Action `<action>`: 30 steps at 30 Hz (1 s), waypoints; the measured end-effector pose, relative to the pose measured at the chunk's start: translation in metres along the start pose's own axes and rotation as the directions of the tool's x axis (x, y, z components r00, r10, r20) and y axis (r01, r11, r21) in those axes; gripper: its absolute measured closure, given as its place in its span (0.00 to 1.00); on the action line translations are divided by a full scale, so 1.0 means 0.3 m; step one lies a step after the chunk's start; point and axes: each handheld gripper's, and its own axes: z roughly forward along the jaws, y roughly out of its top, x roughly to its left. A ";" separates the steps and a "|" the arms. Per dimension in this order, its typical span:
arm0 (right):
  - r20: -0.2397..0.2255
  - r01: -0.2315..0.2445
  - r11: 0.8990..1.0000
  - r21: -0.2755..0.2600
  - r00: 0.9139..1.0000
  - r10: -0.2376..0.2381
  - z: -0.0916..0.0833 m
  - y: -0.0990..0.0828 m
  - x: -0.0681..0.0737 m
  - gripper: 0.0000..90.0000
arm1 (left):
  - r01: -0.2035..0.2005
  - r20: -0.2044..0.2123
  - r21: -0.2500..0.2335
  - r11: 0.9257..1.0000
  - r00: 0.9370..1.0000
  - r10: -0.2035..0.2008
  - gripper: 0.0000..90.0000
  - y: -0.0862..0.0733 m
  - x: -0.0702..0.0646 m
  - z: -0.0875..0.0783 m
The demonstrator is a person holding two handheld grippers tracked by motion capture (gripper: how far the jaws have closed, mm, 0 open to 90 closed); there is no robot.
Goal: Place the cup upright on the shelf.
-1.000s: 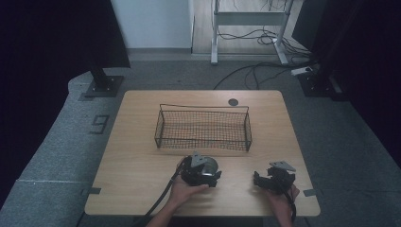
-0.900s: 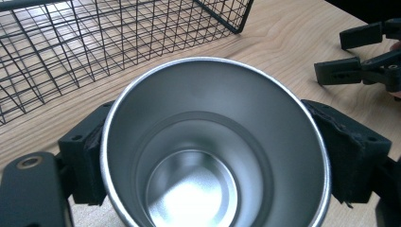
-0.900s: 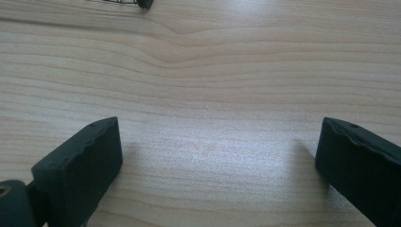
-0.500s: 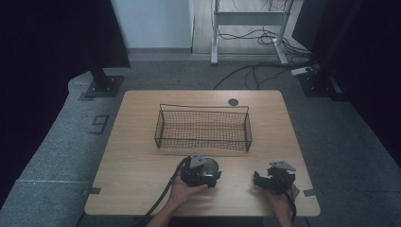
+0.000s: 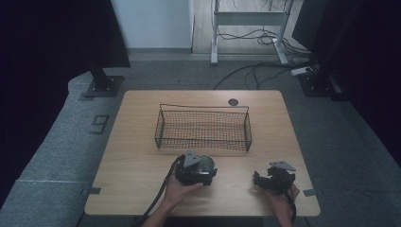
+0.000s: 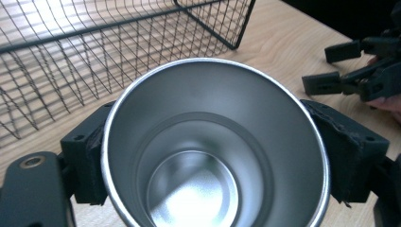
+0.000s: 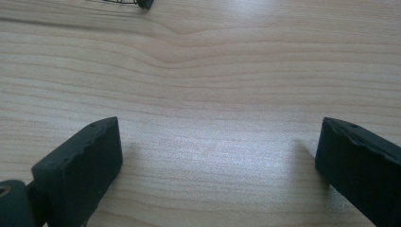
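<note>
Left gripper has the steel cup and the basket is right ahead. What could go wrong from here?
1. The left gripper holds the cup by two pads on its smooth round wall; it may slip or twist when lifted.
2. The basket stands just beyond, its near wire wall raised; a low carry could catch the cup on it and shove the basket.
3. The right gripper rests open close by on the table; a sideways swing could strike it.

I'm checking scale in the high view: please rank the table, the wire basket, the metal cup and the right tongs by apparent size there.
1. table
2. wire basket
3. right tongs and metal cup: too alike to rank, the cup partly hidden by the left tongs.
</note>
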 end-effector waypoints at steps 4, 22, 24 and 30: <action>0.000 0.000 1.000 0.000 1.000 0.000 0.000 0.000 0.000 0.01 | 0.000 -0.009 -0.012 1.000 1.000 -0.001 0.16 0.014 0.012 -0.024; 0.001 -0.001 1.000 -0.001 1.000 0.001 0.000 0.000 0.000 0.02 | 0.005 -0.022 -0.035 0.999 1.000 -0.005 0.16 0.053 0.045 -0.074; 0.001 -0.001 1.000 -0.001 1.000 0.001 0.000 0.000 0.000 0.02 | 0.005 -0.023 -0.034 0.999 1.000 -0.006 0.16 0.055 0.047 -0.072; 0.001 -0.002 1.000 -0.001 1.000 0.002 0.000 0.000 0.000 0.02 | 0.005 -0.030 -0.041 0.999 1.000 -0.007 0.16 0.068 0.055 -0.074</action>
